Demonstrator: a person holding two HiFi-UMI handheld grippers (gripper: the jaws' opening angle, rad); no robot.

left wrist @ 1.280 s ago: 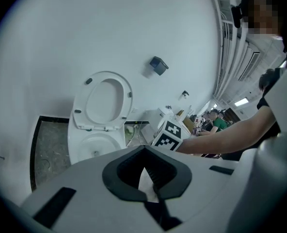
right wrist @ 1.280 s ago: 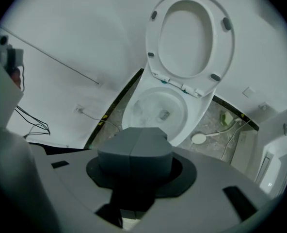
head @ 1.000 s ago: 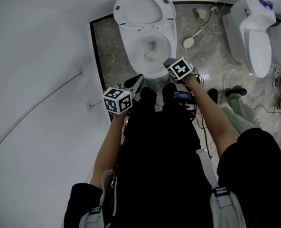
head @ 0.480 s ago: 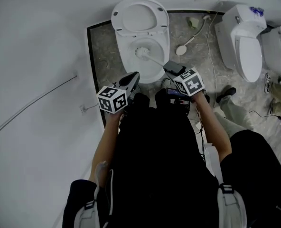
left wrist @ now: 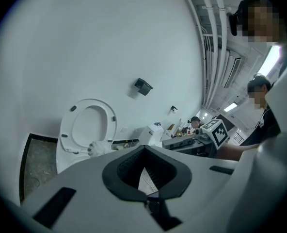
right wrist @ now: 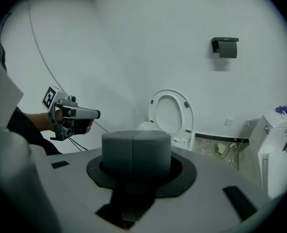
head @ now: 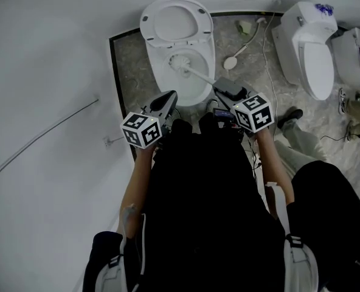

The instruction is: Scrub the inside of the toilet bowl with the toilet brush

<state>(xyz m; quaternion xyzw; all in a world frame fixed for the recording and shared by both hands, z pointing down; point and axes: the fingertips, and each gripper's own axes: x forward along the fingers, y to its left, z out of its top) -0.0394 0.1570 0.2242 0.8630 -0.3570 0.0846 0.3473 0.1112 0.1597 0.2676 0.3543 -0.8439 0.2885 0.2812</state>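
Right claw (head: 224,87) is clamped on the handle of the toilet brush (head: 181,63). The brush's white bristle head sits inside the toilet bowl (head: 159,72), toward the far left of the basin and just below the raised seat (head: 176,24). Left claw (head: 166,100) hangs empty by the bowl's near left rim; its jaws are a narrow way apart, and only pale floor shows through the gap.

Scrubbing looks to be under way, with the head working the far wall. The next move probably calls for sweeping the bristles round to the right and near walls. That would need a firm grip so the slim handle does not twist, and pressure kept on the porcelain.

In the right gripper view the pads (right wrist: 117,152) meet face to face and cover the handle entirely, so the hold is judged from the head view. Whether the bristles actually touch the bowl cannot be told at this size. In the left gripper view the claw's own body hides most of the basin, leaving only the bristle tuft (left wrist: 97,148) peeping out. The person's dark clothing covers the floor nearest them.
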